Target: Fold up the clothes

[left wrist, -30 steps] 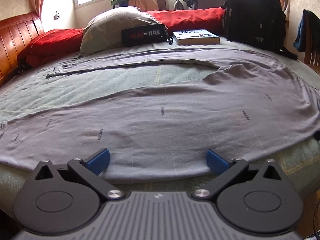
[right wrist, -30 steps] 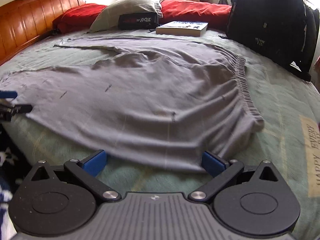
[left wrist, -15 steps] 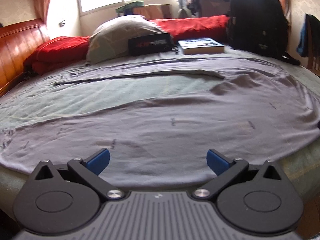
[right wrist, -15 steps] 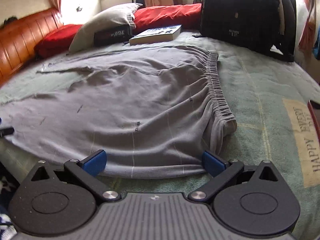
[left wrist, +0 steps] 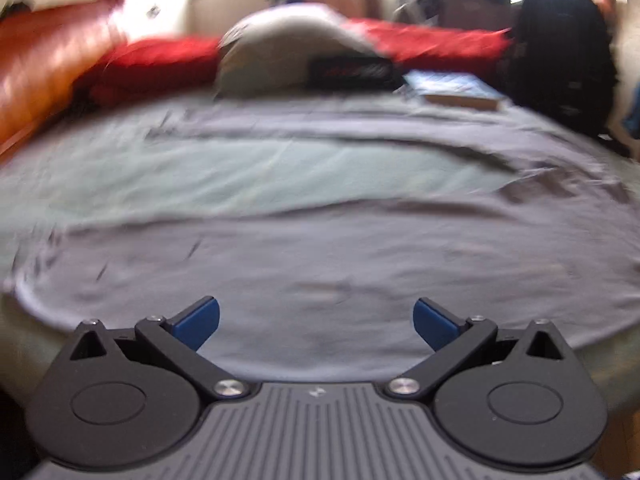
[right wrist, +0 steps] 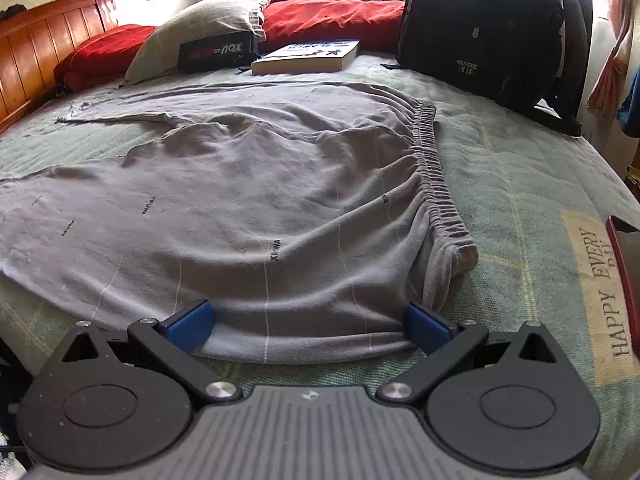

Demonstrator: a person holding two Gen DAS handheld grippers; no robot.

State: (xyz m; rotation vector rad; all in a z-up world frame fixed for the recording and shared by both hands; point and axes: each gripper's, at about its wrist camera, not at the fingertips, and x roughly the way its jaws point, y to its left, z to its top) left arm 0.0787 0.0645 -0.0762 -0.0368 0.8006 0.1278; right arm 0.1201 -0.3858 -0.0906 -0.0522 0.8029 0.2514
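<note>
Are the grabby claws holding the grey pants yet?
No. Both the left gripper and right gripper are open, holding nothing, at the near edge of the grey pants.

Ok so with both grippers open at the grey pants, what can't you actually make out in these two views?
- Left wrist view: motion blur smears everything; print on the grey pants and the book cover are unreadable.
- Right wrist view: the far pant leg's end runs off the left edge; a red object is cut by the right edge, unidentifiable.
- Right gripper: whether its fingers touch the hem is unclear.
- Neither gripper shows in the other's view.
</note>
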